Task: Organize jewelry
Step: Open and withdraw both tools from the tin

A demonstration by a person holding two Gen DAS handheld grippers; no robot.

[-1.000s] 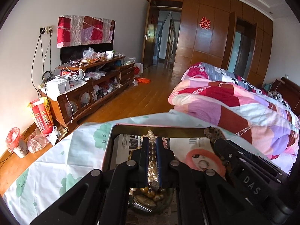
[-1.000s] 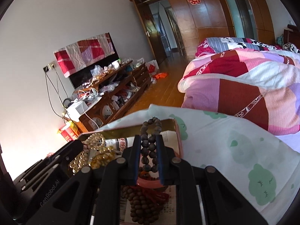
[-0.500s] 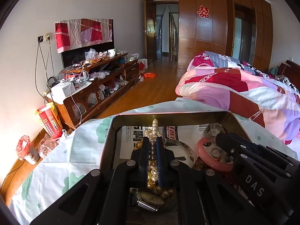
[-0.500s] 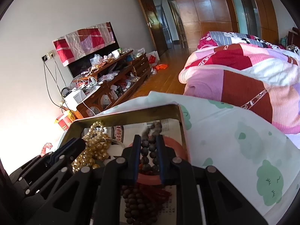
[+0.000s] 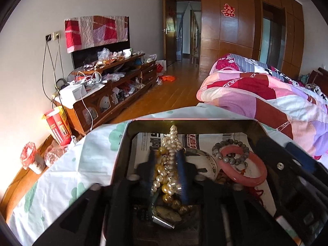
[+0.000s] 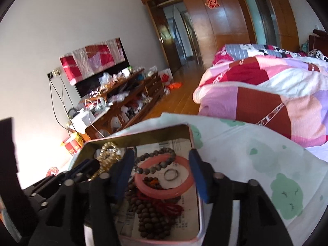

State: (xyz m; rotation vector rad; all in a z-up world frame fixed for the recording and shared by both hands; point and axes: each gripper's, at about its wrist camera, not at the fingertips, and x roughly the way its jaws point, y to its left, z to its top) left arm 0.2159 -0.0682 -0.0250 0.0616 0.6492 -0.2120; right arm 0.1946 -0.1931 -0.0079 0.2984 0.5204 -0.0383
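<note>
Best to let both sets of jaws finish opening and lift straight up: left gripper (image 5: 167, 169) parting around the pearl strand (image 5: 171, 155) slumped between its pads, right gripper (image 6: 162, 172) spread clear above the pink bangle (image 6: 164, 179) lying in the tin (image 6: 141, 136).

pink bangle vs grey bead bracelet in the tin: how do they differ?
The pink bangle is one smooth solid ring; the grey bead bracelet is a string of separate round beads. The bangle is the wider and thicker ring. The bracelet lies across the bangle's far edge. Both lie flat on newspaper inside the tin.
</note>
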